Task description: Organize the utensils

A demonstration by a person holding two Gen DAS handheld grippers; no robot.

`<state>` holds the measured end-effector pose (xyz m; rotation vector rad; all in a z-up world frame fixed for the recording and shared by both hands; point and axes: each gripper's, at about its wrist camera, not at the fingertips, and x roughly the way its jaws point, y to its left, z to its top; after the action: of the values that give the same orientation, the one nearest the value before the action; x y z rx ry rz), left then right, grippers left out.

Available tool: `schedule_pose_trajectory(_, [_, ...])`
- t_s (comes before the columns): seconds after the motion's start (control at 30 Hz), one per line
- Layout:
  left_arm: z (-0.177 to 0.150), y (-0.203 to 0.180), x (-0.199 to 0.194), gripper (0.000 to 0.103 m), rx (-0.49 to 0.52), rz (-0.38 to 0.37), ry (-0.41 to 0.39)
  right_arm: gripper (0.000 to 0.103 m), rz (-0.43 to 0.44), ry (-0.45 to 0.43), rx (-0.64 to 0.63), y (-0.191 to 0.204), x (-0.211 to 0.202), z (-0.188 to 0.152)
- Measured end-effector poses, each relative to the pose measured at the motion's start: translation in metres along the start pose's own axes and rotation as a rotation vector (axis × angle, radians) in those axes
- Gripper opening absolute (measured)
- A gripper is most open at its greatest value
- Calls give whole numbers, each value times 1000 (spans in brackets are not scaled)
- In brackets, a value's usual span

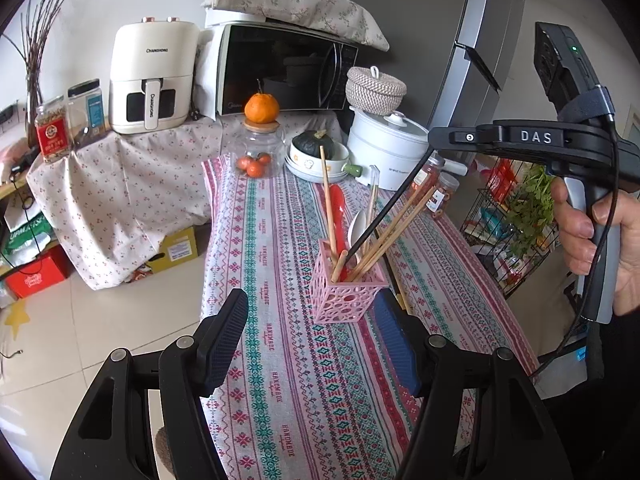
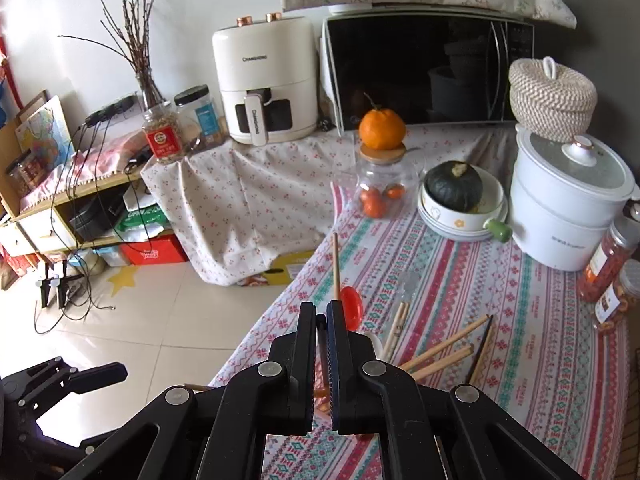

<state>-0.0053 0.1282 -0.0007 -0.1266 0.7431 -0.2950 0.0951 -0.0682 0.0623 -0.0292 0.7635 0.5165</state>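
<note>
Feeding a black chopstick (image 1: 390, 204) into the pink holder (image 1: 344, 300), by the look of it: lower tip already down among the wooden chopsticks (image 1: 396, 224), the red spoon (image 1: 339, 216) and the white spoon (image 1: 357, 226), upper end pinched at the tip of the right gripper (image 1: 434, 140), up and to the right of the holder. Seen from the right wrist, fingers (image 2: 308, 344) pressed together on a thin dark stick, with nothing else between them. Holding the left gripper (image 1: 310, 308) low at the near side of the holder, fingers (image 1: 224, 340) wide apart, gripping nothing; holder just beyond the tips and roughly in line with the gap, not touched as far as can be told. Standing upright on the patterned cloth of the bench (image 1: 280, 400), near the middle, well clear of the glass jar (image 1: 256, 152) and the white pot (image 1: 384, 148) at the far end. Judged nearly done for this piece, since most utensils already lean in the holder. Next, probably: lowering the chopstick a little further so it settles against the others, then parting the right fingers and lifting straight away without dragging the neighbours out. Worth keeping the left gripper close, ready to steady the light holder should the leaning bundle tip it toward the right. Possibly one more stick lying on the cloth just right of the holder, half hidden behind the left gripper; hard to confirm.
</note>
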Motion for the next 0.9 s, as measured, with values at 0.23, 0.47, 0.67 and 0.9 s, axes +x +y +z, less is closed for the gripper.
schedule_pose_trajectory(0.23, [-2, -7, 4, 68, 29, -14, 27, 4, -32, 53, 38, -8, 33, 11])
schedule_pose_trajectory(0.47, [-3, -18, 7, 68, 64, -29, 45, 17, -36, 0, 66, -14, 19, 20])
schedule_pose_trajectory(0.67, [-6, -31, 11, 68, 92, -43, 67, 30, -57, -53, 67, -25, -19, 12])
schedule_pose_trajectory(0.9, [-14, -62, 23, 68, 142, -67, 117, 41, -117, -37, 106, -63, -51, -34])
